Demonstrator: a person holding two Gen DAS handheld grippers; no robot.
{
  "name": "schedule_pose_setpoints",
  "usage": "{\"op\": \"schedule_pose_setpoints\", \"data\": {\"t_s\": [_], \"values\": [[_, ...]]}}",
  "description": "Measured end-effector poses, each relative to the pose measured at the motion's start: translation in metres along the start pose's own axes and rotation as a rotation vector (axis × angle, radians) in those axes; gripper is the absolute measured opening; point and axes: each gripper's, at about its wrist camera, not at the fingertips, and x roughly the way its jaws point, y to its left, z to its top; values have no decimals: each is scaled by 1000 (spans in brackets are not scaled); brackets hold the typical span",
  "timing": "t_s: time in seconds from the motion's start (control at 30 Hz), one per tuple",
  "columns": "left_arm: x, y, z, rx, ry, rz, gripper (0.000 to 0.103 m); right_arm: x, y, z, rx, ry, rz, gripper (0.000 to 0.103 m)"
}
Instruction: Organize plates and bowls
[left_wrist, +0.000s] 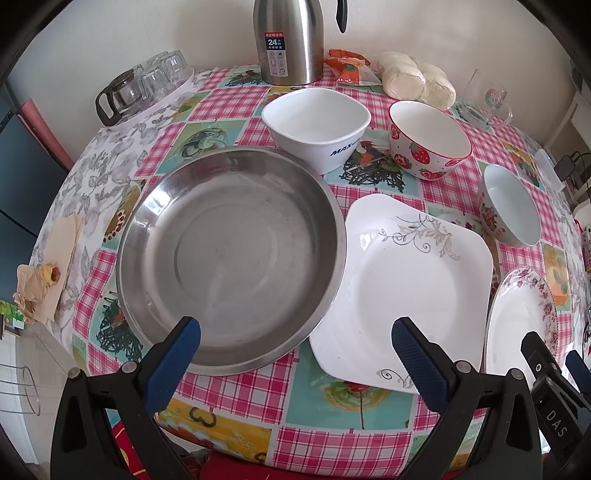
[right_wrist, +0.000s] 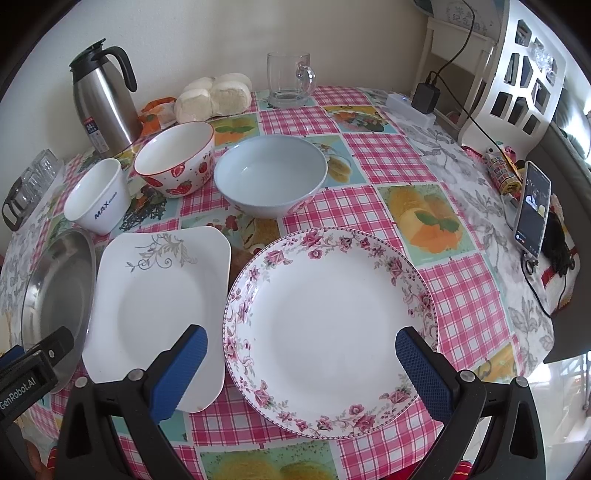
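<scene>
A round steel plate lies at the front left, also in the right wrist view. Beside it lies a white square plate. A round floral plate lies to the right. Behind stand a white MAX bowl, a strawberry bowl and a pale blue bowl. My left gripper is open above the near rims of the steel and square plates. My right gripper is open over the floral plate's near side. Both are empty.
A steel thermos jug, steamed buns, a snack packet and a glass mug stand along the back wall. Glass cups and a glass pot sit back left. A phone and charger cables lie at the right edge.
</scene>
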Motion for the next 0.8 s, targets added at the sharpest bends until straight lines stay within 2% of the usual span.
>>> {"op": "schedule_pose_setpoints", "data": {"t_s": [0.8], "values": [[4,18,4,-40,12,-21,103,2,16,-3,-30,10,-13,103]]}}
